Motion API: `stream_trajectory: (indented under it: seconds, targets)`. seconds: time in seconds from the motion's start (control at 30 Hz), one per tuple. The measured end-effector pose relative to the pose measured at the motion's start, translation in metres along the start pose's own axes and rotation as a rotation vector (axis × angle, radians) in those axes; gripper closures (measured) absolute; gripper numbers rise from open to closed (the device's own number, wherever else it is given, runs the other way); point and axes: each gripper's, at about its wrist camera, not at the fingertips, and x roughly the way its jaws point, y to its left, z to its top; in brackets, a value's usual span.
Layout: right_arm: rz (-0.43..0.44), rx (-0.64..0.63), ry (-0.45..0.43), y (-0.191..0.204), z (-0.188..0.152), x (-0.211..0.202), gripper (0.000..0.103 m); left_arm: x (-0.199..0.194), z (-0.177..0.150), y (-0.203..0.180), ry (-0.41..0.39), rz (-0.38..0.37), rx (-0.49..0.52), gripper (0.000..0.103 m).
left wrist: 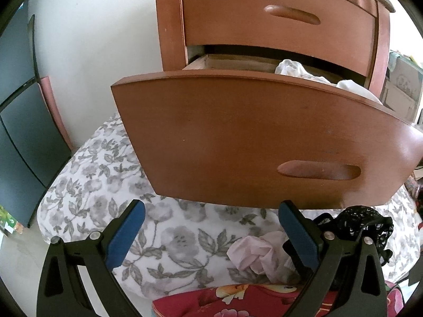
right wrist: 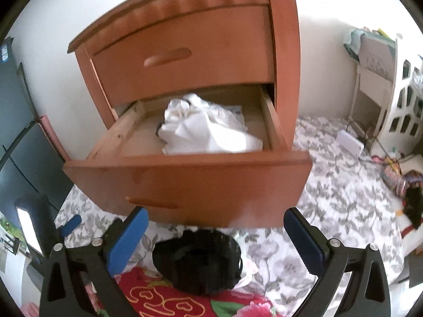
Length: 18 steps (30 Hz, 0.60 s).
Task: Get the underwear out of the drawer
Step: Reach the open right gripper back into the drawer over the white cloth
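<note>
1. The lower drawer (right wrist: pixel 185 169) of the wooden nightstand (right wrist: pixel 185 52) stands pulled out at frame centre, giving access to the white underwear (right wrist: pixel 203 129) bunched inside it.
2. The right gripper (right wrist: pixel 215 237), jaws spread wide and empty, sits at the bottom edge over a black garment (right wrist: pixel 198 261) lying on the floral bed (right wrist: pixel 343 198), apparently already unloaded.
3. The left gripper (left wrist: pixel 211 229), jaws likewise apart and holding nothing, faces the drawer front low in its frame, beside a pink garment (left wrist: pixel 253 256).

left claw (left wrist: pixel 211 227): jaws spread wide, empty | right claw (right wrist: pixel 215 233): jaws spread wide, empty
</note>
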Motion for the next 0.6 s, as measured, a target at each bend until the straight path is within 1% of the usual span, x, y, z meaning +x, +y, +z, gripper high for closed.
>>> stream_trajectory:
  seconds: [0.13, 0.37, 0.6]
  targets:
    - [0.003, 0.001, -0.021, 0.000, 0.012, -0.002, 0.000, 0.003, 0.000, 0.001, 0.013, -0.011, -0.004, 0.002]
    - [0.006, -0.036, -0.021, 0.002, 0.035, 0.004, 0.000, 0.011, 0.000, 0.000, 0.050, -0.026, 0.000, 0.002]
    - [0.013, -0.090, -0.008, 0.011, 0.066, 0.012, 0.000, 0.011, 0.000, -0.001, 0.054, -0.039, 0.004, 0.002]
